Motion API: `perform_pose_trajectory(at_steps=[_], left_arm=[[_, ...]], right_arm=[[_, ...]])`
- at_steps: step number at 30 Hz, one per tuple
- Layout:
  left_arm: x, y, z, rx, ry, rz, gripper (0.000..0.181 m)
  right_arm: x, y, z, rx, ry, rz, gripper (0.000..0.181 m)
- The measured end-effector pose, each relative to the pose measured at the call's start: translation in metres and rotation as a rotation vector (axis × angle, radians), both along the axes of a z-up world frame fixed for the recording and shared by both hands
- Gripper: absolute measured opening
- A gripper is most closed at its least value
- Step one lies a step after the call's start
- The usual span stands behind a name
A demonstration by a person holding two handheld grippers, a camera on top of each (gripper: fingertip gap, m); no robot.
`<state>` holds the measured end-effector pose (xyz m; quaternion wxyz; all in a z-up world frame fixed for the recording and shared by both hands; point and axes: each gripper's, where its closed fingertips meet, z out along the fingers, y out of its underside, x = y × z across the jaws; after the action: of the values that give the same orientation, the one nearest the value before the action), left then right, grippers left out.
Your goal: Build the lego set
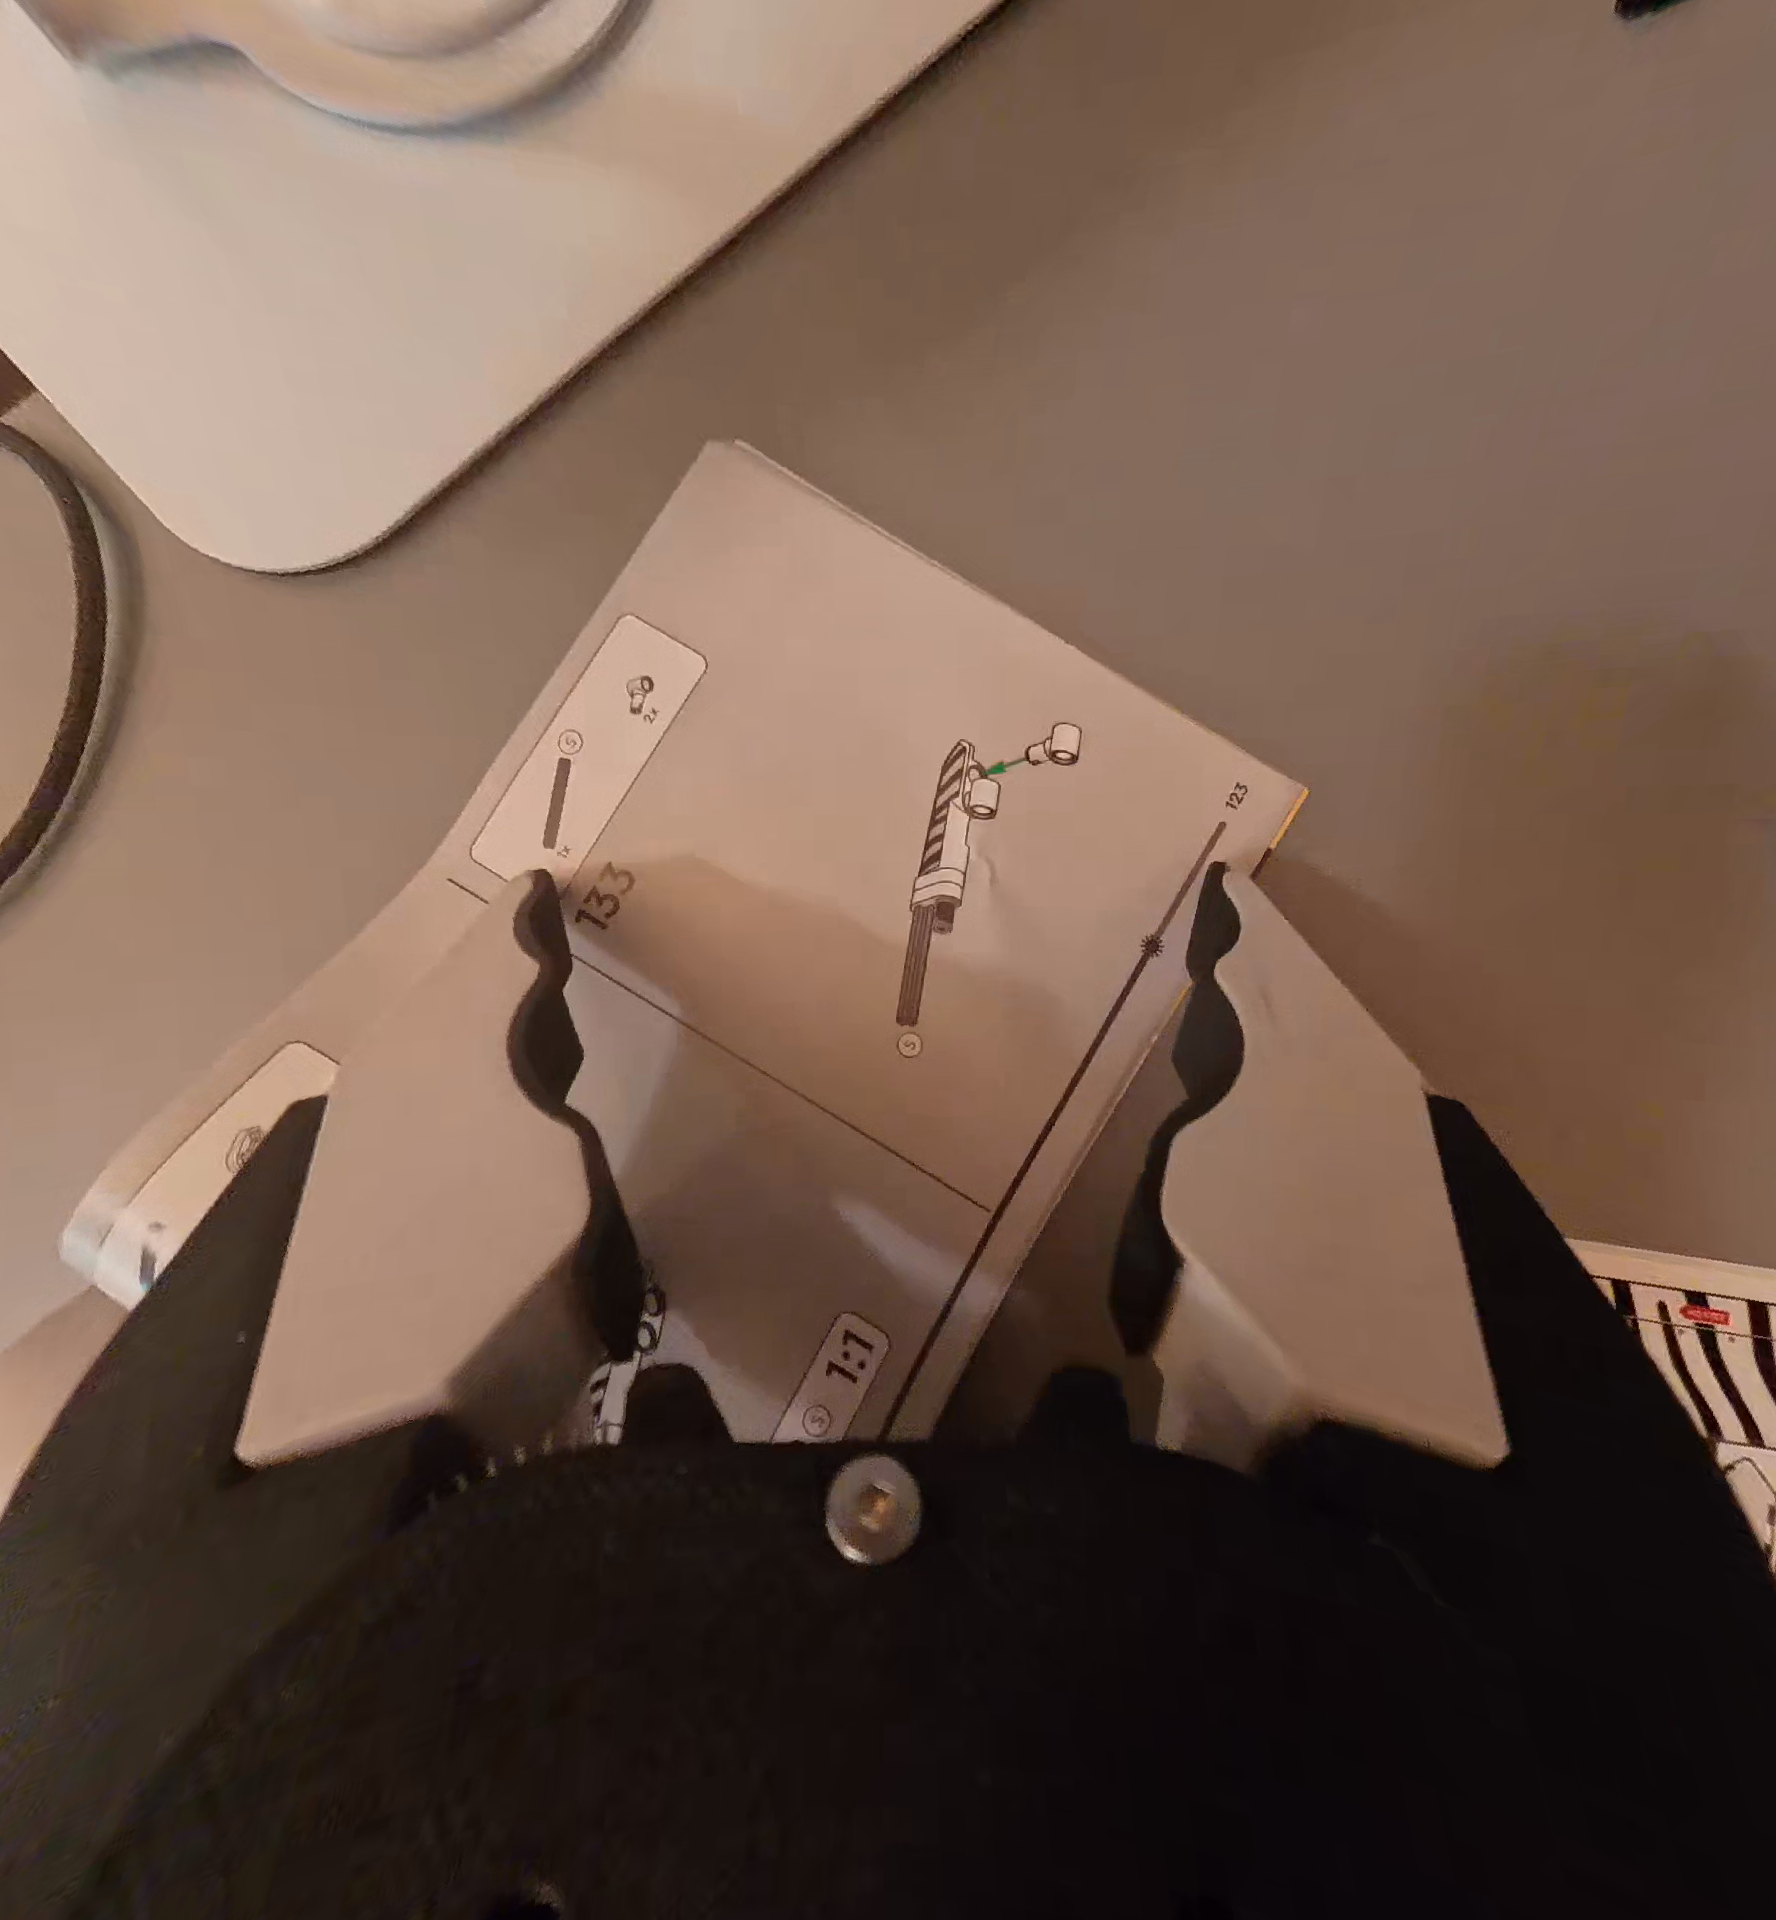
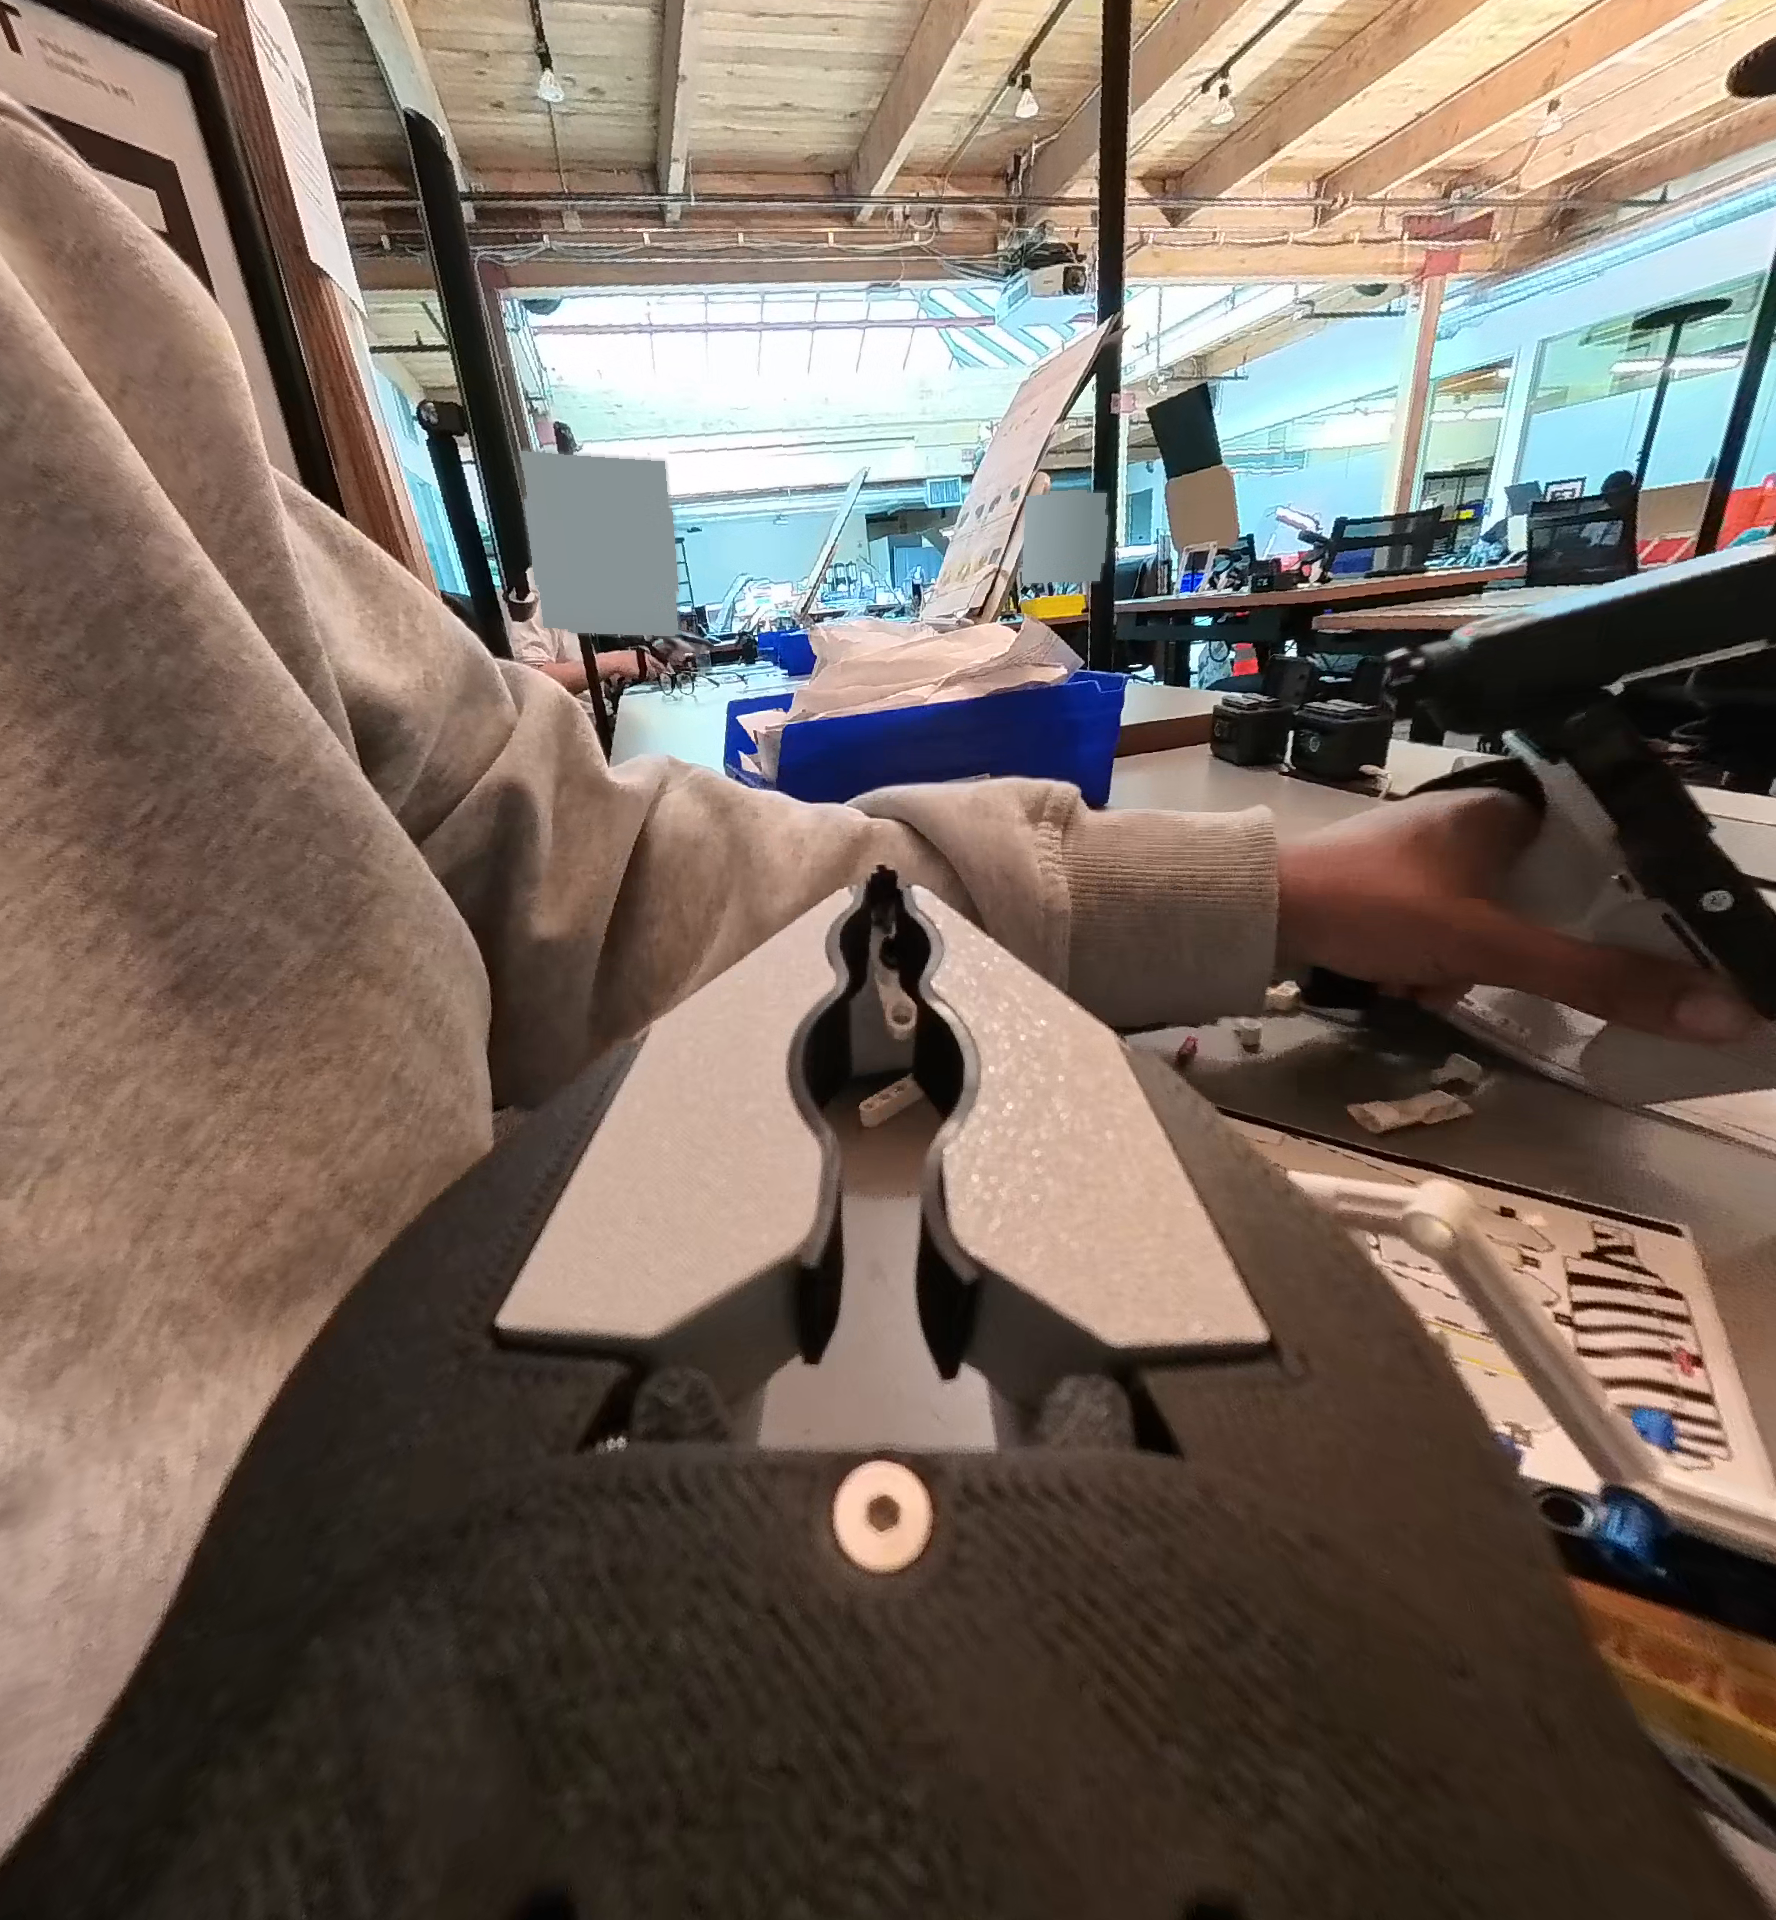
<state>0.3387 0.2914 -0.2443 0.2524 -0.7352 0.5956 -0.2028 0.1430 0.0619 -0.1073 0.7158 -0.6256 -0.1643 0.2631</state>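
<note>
While the open instruction booklet (image 1: 863, 831) lies flat on the grey table (image 1: 1383, 416), the left gripper (image 1: 879, 883) hangs over it, jaws spread wide and holding nothing (the page shows between them). Lifted off the table, the right gripper (image 2: 886, 914) pinches a small white-and-black lego piece (image 2: 892, 982) at its nearly closed tips.

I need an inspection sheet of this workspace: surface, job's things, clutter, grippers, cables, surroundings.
Surface: grey table, mostly bare.
Job's things: open instruction booklet under the left gripper; loose white pieces on the table; sticker sheet.
Clutter: white slab; blue bin of papers.
Grippers: left open, empty; right gripper shut on a small white piece.
Cables: dark loop at the left.
Surroundings: open workshop, desks, wooden ceiling.
</note>
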Motion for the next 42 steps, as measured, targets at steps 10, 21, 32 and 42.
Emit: perform_pose_trajectory(at_steps=[10, 21, 32, 42], left_arm=[[0.0, 0.002, 0.006, 0.046, -0.041, -0.039, 0.019], [-0.003, -0.008, 0.041, -0.159, -0.232, -0.036, 0.01], [-0.125, 0.055, 0.114, -0.352, -0.611, 0.134, 0.008], [-0.254, 0.103, 0.124, -0.359, -0.896, 0.256, 0.064]], right_arm=[[0.0, -0.002, 0.001, 0.007, 0.018, 0.009, 0.003], [0.0, -0.001, 0.002, 0.007, 0.021, 0.008, 0.003], [0.001, -0.001, 0.002, 0.007, 0.029, 0.006, 0.003], [-0.001, 0.018, -0.009, -0.061, -0.03, -0.021, 0.003]])
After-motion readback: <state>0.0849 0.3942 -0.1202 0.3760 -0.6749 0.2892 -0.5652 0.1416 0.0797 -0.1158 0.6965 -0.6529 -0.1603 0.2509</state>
